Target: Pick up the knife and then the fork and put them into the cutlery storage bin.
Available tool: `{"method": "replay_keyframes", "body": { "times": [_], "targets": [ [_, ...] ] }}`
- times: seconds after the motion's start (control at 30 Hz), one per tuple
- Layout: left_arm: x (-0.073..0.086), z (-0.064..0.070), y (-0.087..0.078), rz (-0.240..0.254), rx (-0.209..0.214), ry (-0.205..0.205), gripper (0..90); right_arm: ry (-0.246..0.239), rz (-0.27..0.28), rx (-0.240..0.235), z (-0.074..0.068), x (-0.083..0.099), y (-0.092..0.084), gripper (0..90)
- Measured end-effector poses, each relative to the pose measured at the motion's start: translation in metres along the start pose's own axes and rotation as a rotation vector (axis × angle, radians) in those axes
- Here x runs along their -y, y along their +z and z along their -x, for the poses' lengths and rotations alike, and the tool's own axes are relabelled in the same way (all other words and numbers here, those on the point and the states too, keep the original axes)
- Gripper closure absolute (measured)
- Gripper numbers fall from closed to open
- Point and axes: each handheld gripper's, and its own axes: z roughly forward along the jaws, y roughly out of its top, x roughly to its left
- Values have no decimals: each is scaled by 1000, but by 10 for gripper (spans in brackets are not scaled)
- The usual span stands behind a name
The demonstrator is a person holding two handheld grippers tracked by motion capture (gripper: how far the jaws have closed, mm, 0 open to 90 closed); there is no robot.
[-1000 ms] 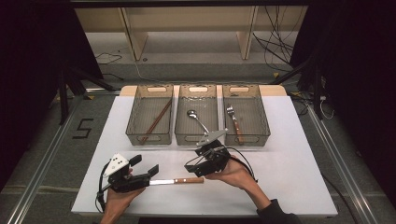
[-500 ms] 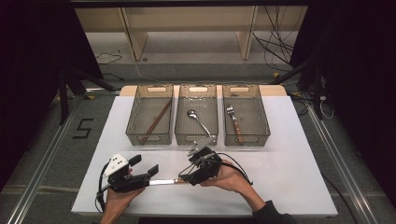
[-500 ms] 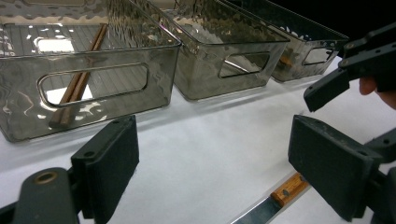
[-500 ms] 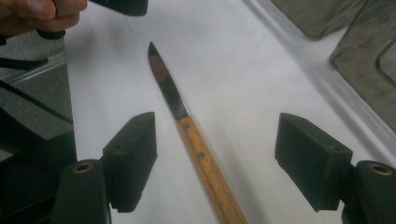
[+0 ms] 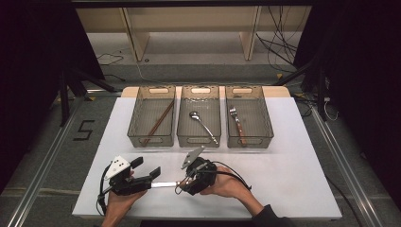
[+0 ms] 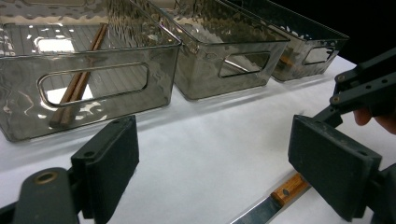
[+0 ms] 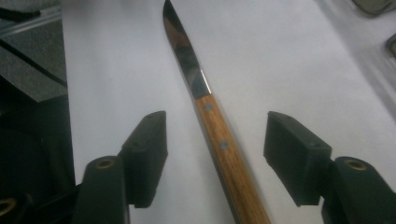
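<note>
Knife (image 7: pixel 212 122) flat on the white desk (image 5: pixel 293 165), near its front edge, btwn two hand-held tongs. Right tongs (image 7: pixel 212 161) wide open, one jaw either side of the wooden riveted handle, neither touching it, blade pointing away along the desk toward the left tongs. Left tongs (image 6: pixel 233 163) also wide open, nothing btwn the jaws; knife's handle and a bit of blade (image 6: pixel 275 198) lie by its right-hand jaw. From above: left tongs (image 5: pixel 144 172) and right tongs (image 5: pixel 184 178) face each other, blade (image 5: pixel 163 184) spanning the gap.

At desk's far side, three clear bins in a row: left bin (image 5: pixel 135 125) w/ brown chopsticks (image 5: pixel 158 122) laid diagonally, middle bin (image 5: pixel 182 120) w/ a metal spoon (image 5: pixel 202 124), right bin (image 5: pixel 265 123) w/ a wood-handled fork (image 5: pixel 236 124). Bins well apart from both tongs.
</note>
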Motion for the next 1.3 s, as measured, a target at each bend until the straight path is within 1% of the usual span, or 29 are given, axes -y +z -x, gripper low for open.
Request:
{"method": "replay_keyframes", "body": {
  "times": [0.23,0.43,0.57,0.73,0.8,0.9,0.97,1.07,1.3],
  "targets": [
    [0,-1,0,-3,-1,1,162,-39,-45,5,-2,0,11,509],
    [0,0,0,-3,-1,1,162,-52,-46,1,1,-2,16,568],
    [0,0,0,-3,-1,1,162,-61,-63,8,2,-1,20,591],
    [0,0,0,-1,-1,-3,162,-81,-72,7,1,-2,24,634],
    [0,0,0,-2,-1,-2,162,-94,-84,12,0,-2,25,644],
    [0,0,0,-3,0,-3,162,-101,-80,9,-1,-2,25,685],
    [0,0,0,-2,0,-3,162,-107,-89,9,-2,-2,25,722],
    [0,0,0,-2,0,-2,162,-119,-86,5,-4,-2,25,746],
    [0,-1,0,-1,-1,-4,162,-103,-96,25,-6,-4,25,769]
  ]
}}
